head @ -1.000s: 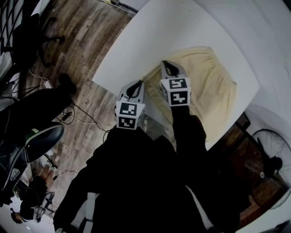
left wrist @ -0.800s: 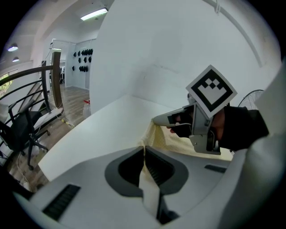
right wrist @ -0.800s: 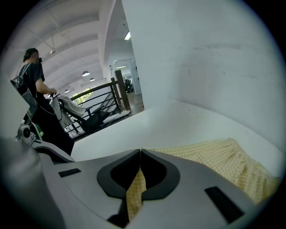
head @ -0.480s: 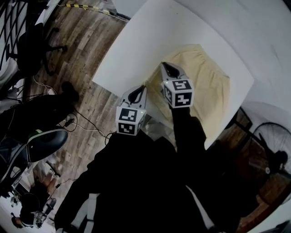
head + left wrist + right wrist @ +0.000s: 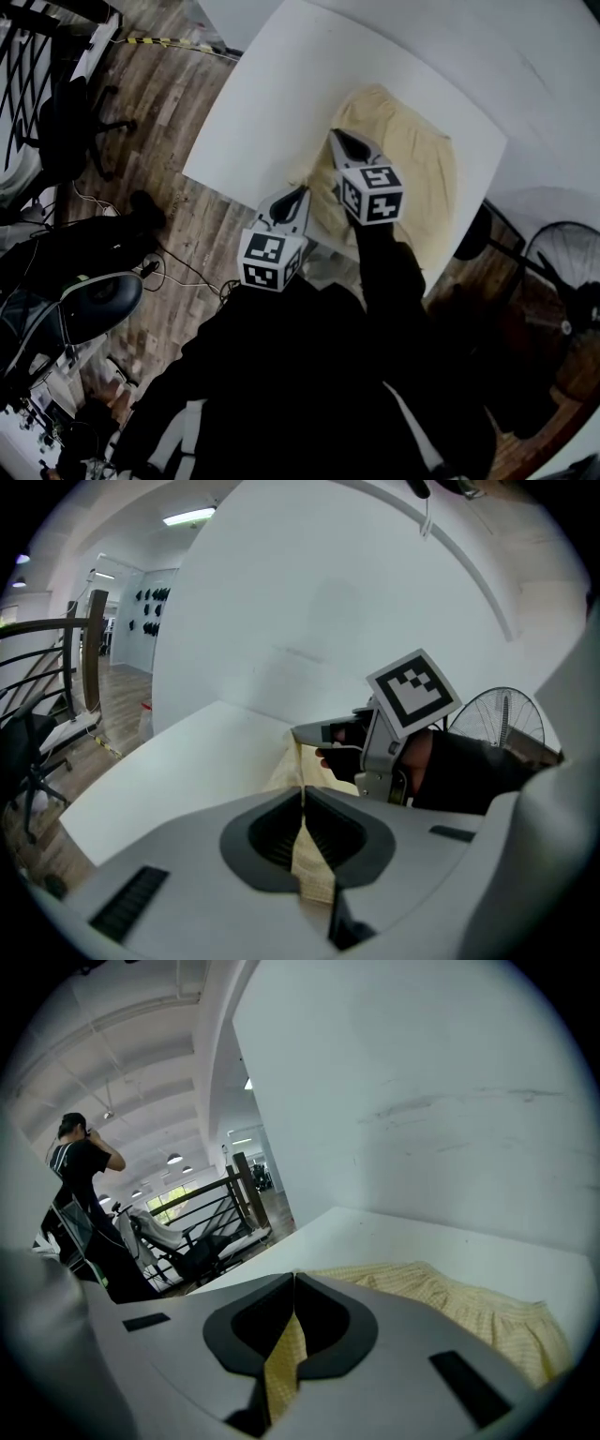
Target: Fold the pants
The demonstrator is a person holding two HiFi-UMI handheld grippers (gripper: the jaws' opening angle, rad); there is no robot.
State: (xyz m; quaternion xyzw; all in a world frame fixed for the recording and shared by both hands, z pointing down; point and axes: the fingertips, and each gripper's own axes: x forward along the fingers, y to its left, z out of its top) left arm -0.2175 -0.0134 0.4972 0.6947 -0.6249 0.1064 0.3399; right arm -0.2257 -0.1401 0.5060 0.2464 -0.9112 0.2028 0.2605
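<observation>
Two grippers each pinch the pale yellow pants (image 5: 412, 164), which lie spread on the white table (image 5: 281, 84) towards its near right part. In the left gripper view, the left gripper (image 5: 302, 789) has its jaws closed tight on a thin fold of checked cloth that runs down between them. Just beyond it, the right gripper (image 5: 296, 733) grips the same raised edge. In the right gripper view, that gripper's jaws are likewise pressed together on a strip of yellow fabric, and the rest of the garment lies crumpled on the tabletop ahead. From the head view, the left gripper sits at the table's near edge and the right gripper is further in over the cloth.
</observation>
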